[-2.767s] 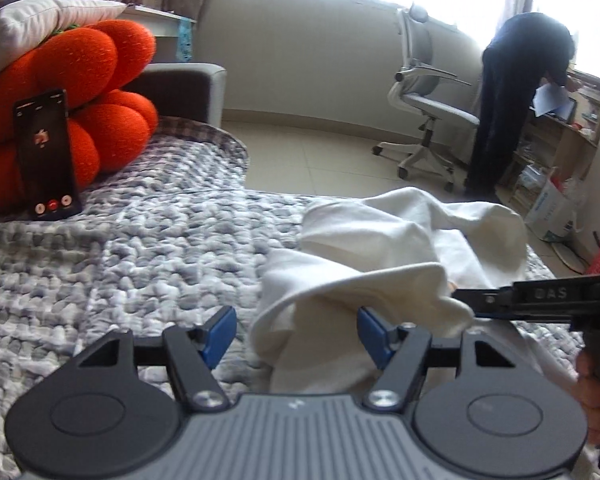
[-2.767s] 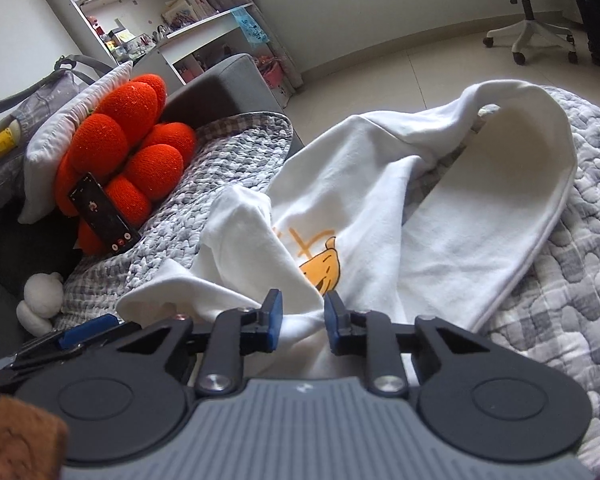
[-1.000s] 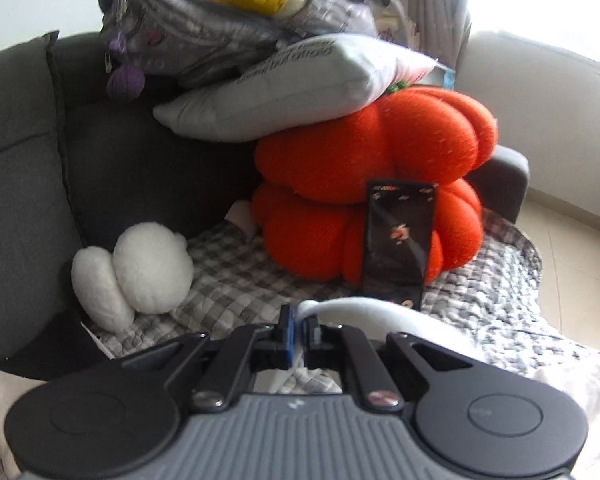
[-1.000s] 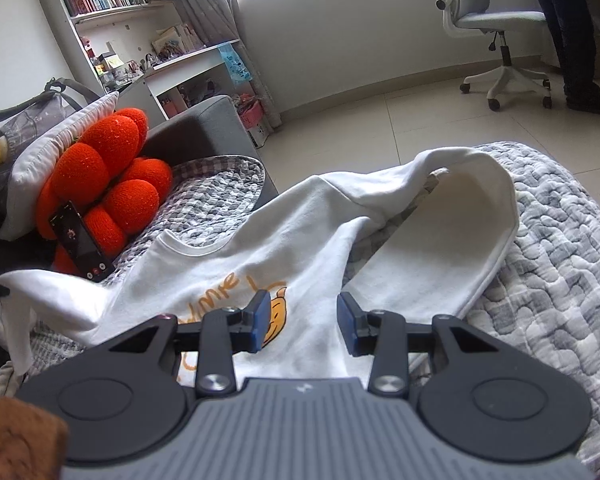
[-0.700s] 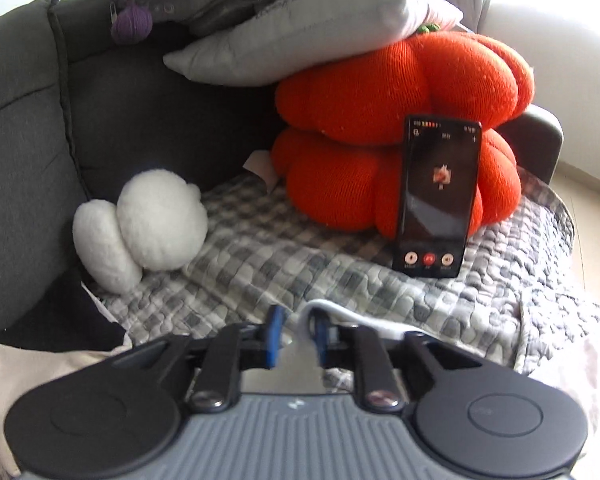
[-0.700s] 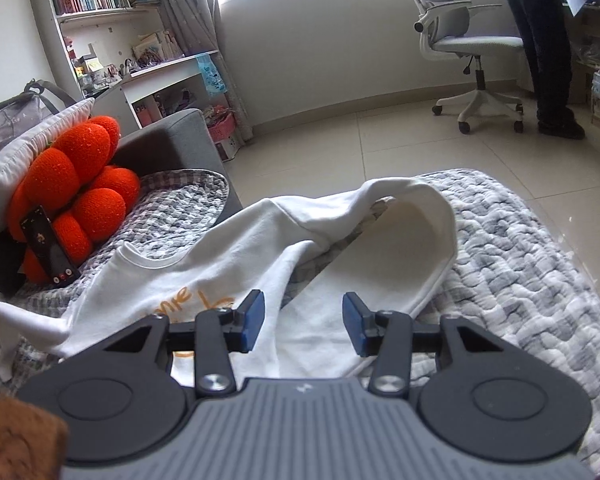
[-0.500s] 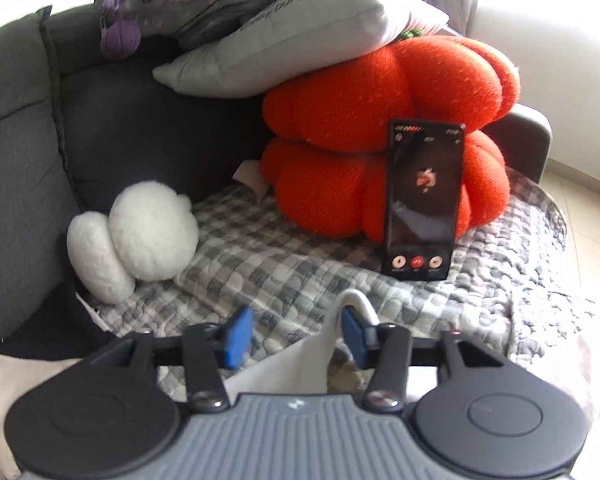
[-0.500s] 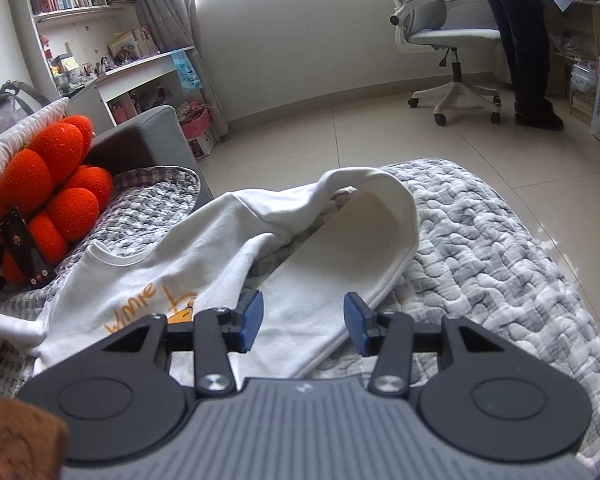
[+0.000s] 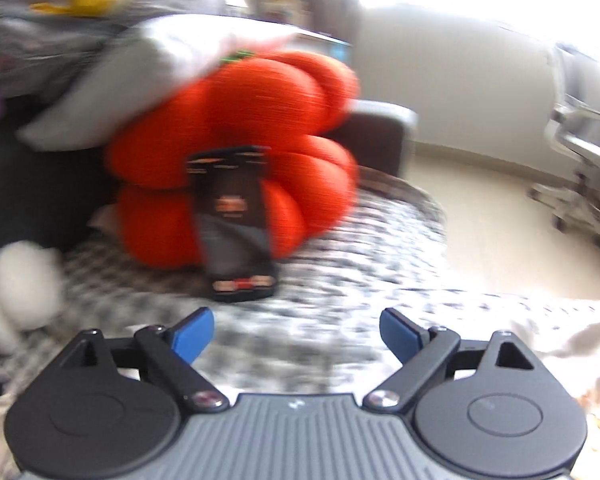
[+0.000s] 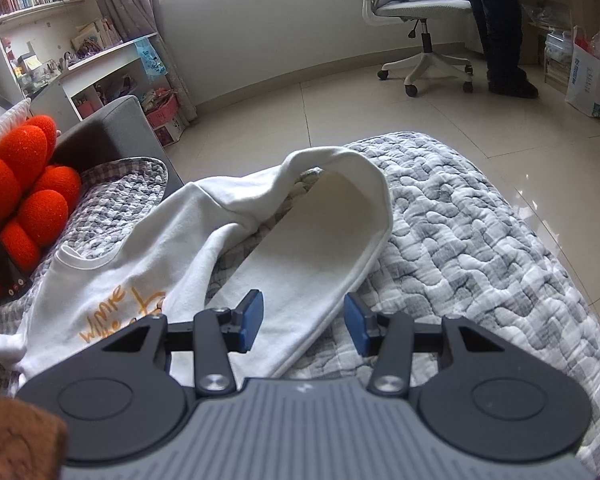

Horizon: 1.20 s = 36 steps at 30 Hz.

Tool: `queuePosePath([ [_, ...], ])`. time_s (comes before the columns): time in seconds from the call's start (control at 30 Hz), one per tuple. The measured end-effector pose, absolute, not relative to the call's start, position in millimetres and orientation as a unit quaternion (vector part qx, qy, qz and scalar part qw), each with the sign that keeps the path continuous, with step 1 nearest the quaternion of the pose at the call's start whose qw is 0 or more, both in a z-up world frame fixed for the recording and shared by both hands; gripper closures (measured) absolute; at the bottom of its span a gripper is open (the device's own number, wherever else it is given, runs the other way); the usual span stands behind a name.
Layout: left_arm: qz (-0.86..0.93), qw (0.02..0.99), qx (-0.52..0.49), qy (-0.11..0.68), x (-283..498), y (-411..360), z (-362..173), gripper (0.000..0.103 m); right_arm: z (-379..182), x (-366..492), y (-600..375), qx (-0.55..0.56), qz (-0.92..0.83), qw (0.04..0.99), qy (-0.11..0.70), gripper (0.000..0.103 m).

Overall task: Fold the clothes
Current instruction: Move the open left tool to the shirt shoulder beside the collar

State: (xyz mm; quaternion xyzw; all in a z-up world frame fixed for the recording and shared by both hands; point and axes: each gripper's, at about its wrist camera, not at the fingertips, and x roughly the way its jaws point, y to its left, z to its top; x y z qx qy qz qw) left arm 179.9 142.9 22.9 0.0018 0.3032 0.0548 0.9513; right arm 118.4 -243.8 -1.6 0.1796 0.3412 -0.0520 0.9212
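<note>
A white T-shirt (image 10: 300,248) with orange lettering lies spread and twisted on the grey quilted sofa cover (image 10: 460,240). My right gripper (image 10: 304,324) hovers over the shirt's hem, jaws apart, the cloth lying under them and not pinched. In the blurred left wrist view my left gripper (image 9: 296,334) has its jaws opening wide over bare quilt (image 9: 300,352), nothing between them. A bit of the white shirt (image 9: 572,336) shows at the right edge of that view.
An orange pumpkin cushion (image 9: 240,144) sits on the sofa with a black phone (image 9: 236,224) leaning on it, a grey pillow (image 9: 140,76) above, and a white plush toy (image 9: 16,288) at left. A desk chair (image 10: 416,12) and a standing person (image 10: 496,20) are across the floor.
My left gripper let go of the white shirt edge, opened wide and swung right. My right gripper opened a little and drew back along the shirt toward its hem.
</note>
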Motion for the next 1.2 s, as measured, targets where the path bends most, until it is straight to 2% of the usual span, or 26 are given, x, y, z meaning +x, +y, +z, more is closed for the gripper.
queuePosePath([
  [0.3, -0.014, 0.942, 0.054, 0.330, 227, 98, -13, 0.012, 33, 185, -237, 0.130, 0.012, 0.942, 0.310, 0.054],
  [0.57, -0.037, 0.943, 0.004, 0.329, 231, 107, -46, 0.012, 7, 261, -213, 0.030, 0.080, 0.950, 0.301, 0.054],
  [0.7, -0.041, 0.948, 0.018, 0.316, 227, 104, -47, 0.013, -15, 285, -211, 0.020, 0.095, 0.944, 0.315, 0.054],
  [0.77, -0.042, 0.948, 0.025, 0.313, 226, 102, -46, 0.015, -26, 287, -214, 0.022, 0.104, 0.940, 0.324, 0.054],
  [0.9, -0.058, 0.947, 0.026, 0.315, 227, 100, -43, 0.029, -38, 275, -224, 0.025, 0.126, 0.937, 0.324, 0.052],
  [1.07, -0.060, 0.944, 0.030, 0.323, 230, 96, -41, 0.030, -33, 256, -236, 0.019, 0.147, 0.931, 0.333, 0.052],
  [1.2, -0.066, 0.940, 0.019, 0.333, 236, 97, -37, 0.030, -33, 234, -233, -0.046, 0.153, 0.928, 0.337, 0.051],
])
